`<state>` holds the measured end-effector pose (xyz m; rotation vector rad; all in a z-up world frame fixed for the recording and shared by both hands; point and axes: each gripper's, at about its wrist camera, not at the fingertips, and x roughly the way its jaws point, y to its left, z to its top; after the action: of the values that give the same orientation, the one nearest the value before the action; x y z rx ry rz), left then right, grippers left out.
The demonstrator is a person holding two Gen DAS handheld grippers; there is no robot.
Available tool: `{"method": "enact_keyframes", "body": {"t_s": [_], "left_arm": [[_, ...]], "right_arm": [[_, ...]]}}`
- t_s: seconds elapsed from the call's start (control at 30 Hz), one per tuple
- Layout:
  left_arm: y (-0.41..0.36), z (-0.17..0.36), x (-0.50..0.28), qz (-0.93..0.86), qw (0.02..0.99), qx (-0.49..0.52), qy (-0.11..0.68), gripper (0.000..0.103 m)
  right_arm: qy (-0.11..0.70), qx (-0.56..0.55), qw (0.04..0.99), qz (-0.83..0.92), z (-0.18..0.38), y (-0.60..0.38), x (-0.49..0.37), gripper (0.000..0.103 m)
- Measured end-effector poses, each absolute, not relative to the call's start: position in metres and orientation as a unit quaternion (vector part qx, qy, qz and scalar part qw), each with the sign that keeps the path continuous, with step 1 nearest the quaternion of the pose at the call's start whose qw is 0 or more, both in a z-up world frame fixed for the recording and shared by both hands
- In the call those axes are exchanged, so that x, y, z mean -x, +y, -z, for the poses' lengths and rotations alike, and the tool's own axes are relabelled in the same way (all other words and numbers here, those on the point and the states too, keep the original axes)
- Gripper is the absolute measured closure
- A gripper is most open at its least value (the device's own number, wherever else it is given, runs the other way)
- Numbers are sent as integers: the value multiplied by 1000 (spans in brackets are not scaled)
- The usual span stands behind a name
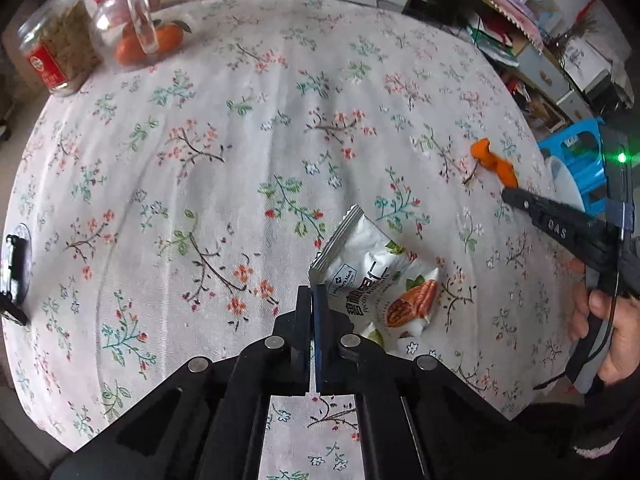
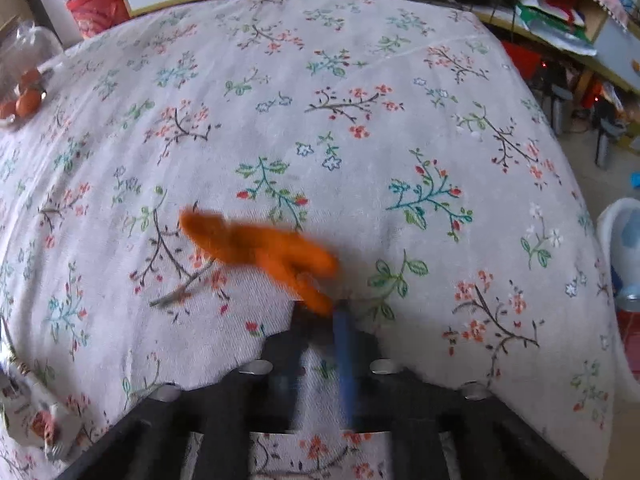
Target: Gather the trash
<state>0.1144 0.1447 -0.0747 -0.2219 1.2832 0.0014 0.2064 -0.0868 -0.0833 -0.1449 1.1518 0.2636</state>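
Note:
My left gripper (image 1: 313, 289) is shut on the near corner of a white pecan snack wrapper (image 1: 380, 280), which lies crumpled on the floral tablecloth (image 1: 240, 128). An orange peel (image 1: 494, 162) lies near the table's right edge. My right gripper (image 1: 506, 194) reaches its near end, and in the right wrist view my right gripper (image 2: 320, 308) has its jaws closed around that end of the orange peel (image 2: 256, 244); this view is blurred. The wrapper also shows at the lower left in the right wrist view (image 2: 36, 412).
At the far left stand a glass jar with a red label (image 1: 56, 56), an empty glass (image 1: 142, 16) and oranges (image 1: 148, 42). A white bin (image 2: 620, 236) and a blue stool (image 1: 576, 156) sit beyond the table's right edge. Cluttered shelves (image 1: 528, 8) line the back right.

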Motion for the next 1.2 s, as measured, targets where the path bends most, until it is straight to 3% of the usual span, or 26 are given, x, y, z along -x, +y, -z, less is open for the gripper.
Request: {"method": "enact_keyframes", "body": {"t_s": [0.3, 0.67, 0.73, 0.77, 0.8, 0.87, 1.13, 1.2], "left_arm": [[161, 48, -114, -29, 824, 153, 544, 103], [148, 29, -115, -32, 841, 180, 508, 103], [146, 26, -116, -36, 846, 178, 502, 103], [146, 25, -116, -37, 847, 179, 499, 103], [146, 24, -117, -38, 849, 180, 496, 103], [147, 22, -117, -38, 850, 180, 493, 103], [154, 21, -116, -42, 850, 188, 490, 103], [155, 21, -115, -44, 850, 190, 490, 103]], "right_arm": [[534, 25, 834, -136, 63, -111, -197, 101], [518, -36, 847, -115, 36, -169, -196, 100], [515, -54, 847, -117, 35, -176, -196, 96], [517, -58, 846, -119, 36, -178, -197, 82], [522, -57, 843, -120, 38, -178, -198, 57], [515, -50, 847, -124, 39, -174, -198, 44], [509, 26, 847, -154, 62, -118, -213, 45], [505, 44, 848, -158, 69, -105, -215, 51]]}}
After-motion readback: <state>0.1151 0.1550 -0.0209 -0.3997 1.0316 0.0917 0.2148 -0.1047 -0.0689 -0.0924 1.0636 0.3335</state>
